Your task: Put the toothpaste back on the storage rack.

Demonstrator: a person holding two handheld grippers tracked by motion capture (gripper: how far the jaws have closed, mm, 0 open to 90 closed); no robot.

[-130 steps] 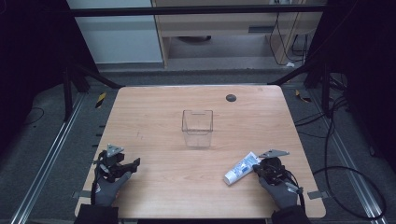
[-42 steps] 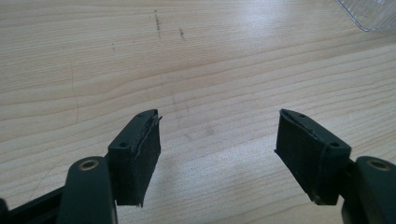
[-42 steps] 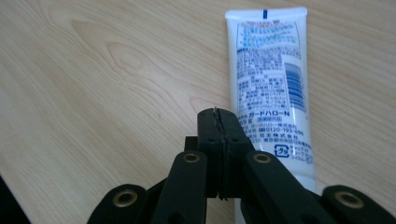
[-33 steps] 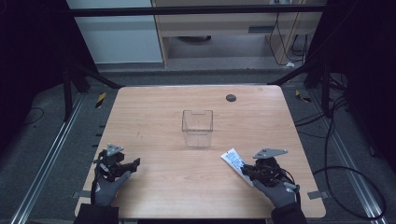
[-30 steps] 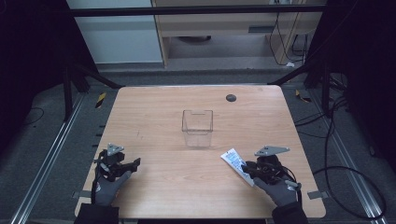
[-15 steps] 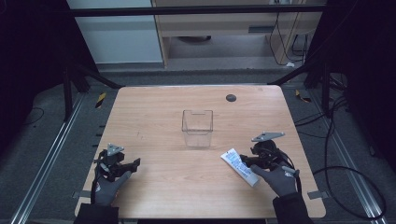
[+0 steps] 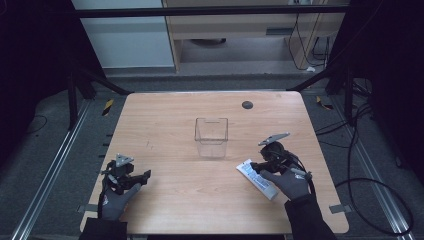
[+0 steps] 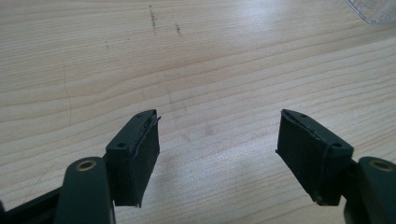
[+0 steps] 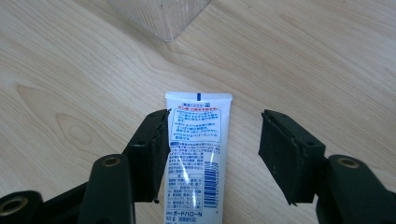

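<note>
Right tongs spread astride tube near desk's right edge; left tongs spread, empty; off-centre closure risked tube slipping.

The tube's lower end runs off the right gripper view's bottom edge. The clear container is cut by the top edge there.
</note>
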